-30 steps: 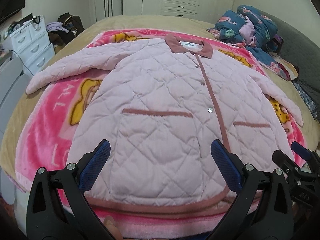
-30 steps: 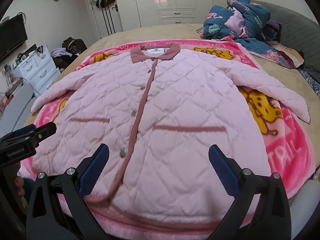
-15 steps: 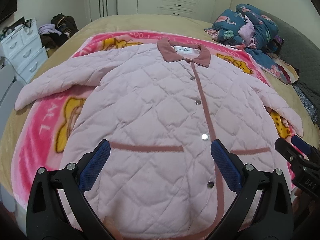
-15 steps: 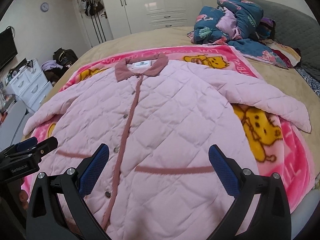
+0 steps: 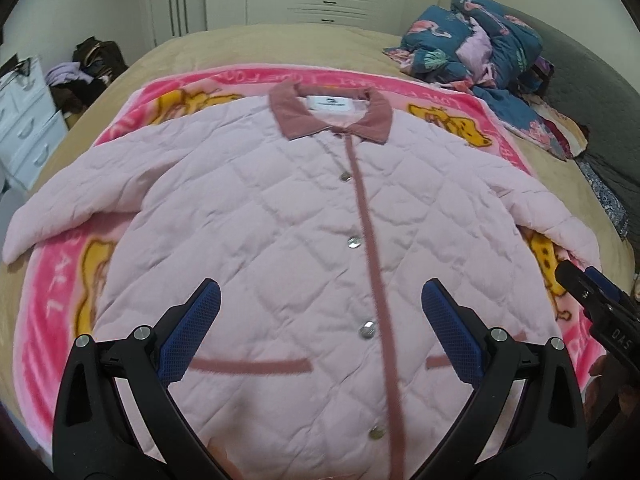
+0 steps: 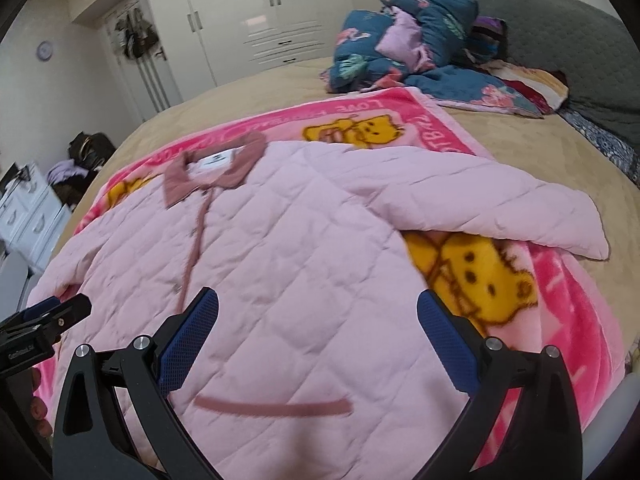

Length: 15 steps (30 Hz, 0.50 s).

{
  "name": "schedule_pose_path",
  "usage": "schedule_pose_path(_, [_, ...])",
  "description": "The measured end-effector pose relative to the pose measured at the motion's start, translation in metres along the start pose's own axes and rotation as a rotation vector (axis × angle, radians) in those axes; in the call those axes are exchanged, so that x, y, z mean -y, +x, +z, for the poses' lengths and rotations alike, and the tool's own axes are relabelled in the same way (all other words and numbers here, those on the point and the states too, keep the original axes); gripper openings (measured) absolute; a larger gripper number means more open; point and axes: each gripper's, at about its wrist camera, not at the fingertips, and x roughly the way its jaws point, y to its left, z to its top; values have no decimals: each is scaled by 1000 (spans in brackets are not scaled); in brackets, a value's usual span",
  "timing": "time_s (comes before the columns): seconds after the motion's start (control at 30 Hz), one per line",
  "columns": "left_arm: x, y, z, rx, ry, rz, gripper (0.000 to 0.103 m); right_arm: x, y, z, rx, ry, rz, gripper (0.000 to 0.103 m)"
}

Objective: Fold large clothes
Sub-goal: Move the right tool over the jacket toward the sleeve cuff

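A pale pink quilted jacket [image 5: 280,232] [image 6: 280,264] with a dusty-rose collar [image 5: 296,120] lies buttoned and flat, front up, on a pink cartoon blanket [image 5: 56,280]. Both sleeves spread outward; the right sleeve [image 6: 500,208] ends near the blanket's edge. My left gripper [image 5: 320,300] hovers open above the jacket's lower front with nothing between its fingers. My right gripper [image 6: 318,304] is open too, above the jacket's right half. Each gripper shows at the other view's edge: the right gripper [image 5: 592,300] and the left gripper [image 6: 52,312].
The blanket [image 6: 560,300] covers a tan bed [image 5: 248,48]. A heap of dark blue bedding [image 5: 472,52] [image 6: 420,40] sits at the far right. A white drawer unit [image 5: 24,120] and bags stand left of the bed; white wardrobes [image 6: 260,20] line the far wall.
Both grippers have moved forward up the jacket from its hem toward the collar. The right view has swung toward the right sleeve. Both stay open and the jacket has not moved.
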Motion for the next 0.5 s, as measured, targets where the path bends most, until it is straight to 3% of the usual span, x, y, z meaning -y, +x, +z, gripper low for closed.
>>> schedule_pose_path(0.5, [51, 57, 32, -46, 45, -51, 94, 101, 37, 26, 1, 198, -105, 99])
